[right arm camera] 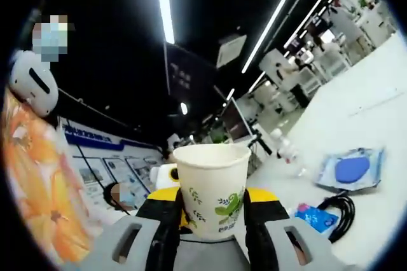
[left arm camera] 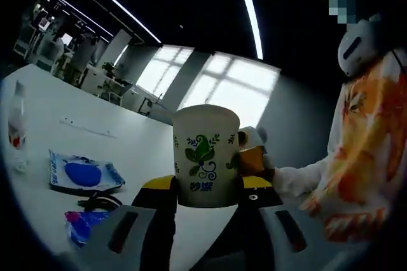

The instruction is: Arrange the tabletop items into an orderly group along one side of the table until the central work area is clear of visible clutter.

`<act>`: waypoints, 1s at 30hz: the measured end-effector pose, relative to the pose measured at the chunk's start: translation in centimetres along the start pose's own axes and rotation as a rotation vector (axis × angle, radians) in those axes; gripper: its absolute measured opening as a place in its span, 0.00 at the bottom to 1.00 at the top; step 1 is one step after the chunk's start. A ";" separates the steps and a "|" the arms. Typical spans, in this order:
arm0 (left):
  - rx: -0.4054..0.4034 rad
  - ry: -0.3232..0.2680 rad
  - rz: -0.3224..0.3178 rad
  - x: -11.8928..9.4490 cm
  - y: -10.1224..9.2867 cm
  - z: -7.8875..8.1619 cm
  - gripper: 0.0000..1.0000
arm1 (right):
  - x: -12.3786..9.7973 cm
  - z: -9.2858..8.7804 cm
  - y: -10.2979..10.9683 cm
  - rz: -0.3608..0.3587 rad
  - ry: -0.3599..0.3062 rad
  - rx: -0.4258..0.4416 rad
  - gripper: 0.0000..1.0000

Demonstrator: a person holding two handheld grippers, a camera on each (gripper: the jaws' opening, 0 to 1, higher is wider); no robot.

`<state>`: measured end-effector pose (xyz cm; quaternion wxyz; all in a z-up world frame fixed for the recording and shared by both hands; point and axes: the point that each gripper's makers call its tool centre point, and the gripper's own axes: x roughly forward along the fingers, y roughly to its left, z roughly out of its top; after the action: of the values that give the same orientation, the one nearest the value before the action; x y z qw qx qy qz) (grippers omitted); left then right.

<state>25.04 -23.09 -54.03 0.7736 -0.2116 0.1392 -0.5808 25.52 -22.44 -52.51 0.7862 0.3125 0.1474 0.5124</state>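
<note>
White paper cup with green leaf print [left arm camera: 206, 156] gripped between left gripper [left arm camera: 206, 194] jaws, matching cup [right arm camera: 213, 188] clamped by right gripper [right arm camera: 213, 210], blue packet [left arm camera: 82, 173] seen on white table [left arm camera: 76, 131].

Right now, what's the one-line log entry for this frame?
left gripper: shut on paper cup | right gripper: shut on paper cup | blue pouch, black cable: on table

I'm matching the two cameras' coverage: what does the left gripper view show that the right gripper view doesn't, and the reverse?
Left gripper view: bright windows beyond the white table. Right gripper view: blue wall posters. Shared: a paper cup clamped between each view's own jaws, the blue packet, the black cable, and a person's orange-patterned garment.
</note>
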 end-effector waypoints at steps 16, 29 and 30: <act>0.264 0.056 0.051 0.1 -1.5 5.9 0.51 | -1.1 -2.4 -3.7 -0.197 0.252 -0.322 0.38; 0.399 0.400 0.016 1.4 -2.6 2.1 0.38 | -0.2 -4.3 -3.3 -0.183 0.384 -0.480 0.38; 0.415 0.442 0.026 1.1 -2.3 1.6 0.35 | -0.2 -4.1 -3.3 -0.183 0.382 -0.487 0.38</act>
<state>24.20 -24.44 -51.47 0.7586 0.0843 0.1853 -0.6189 25.50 -22.13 -57.79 0.8388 -0.0012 0.1931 0.5091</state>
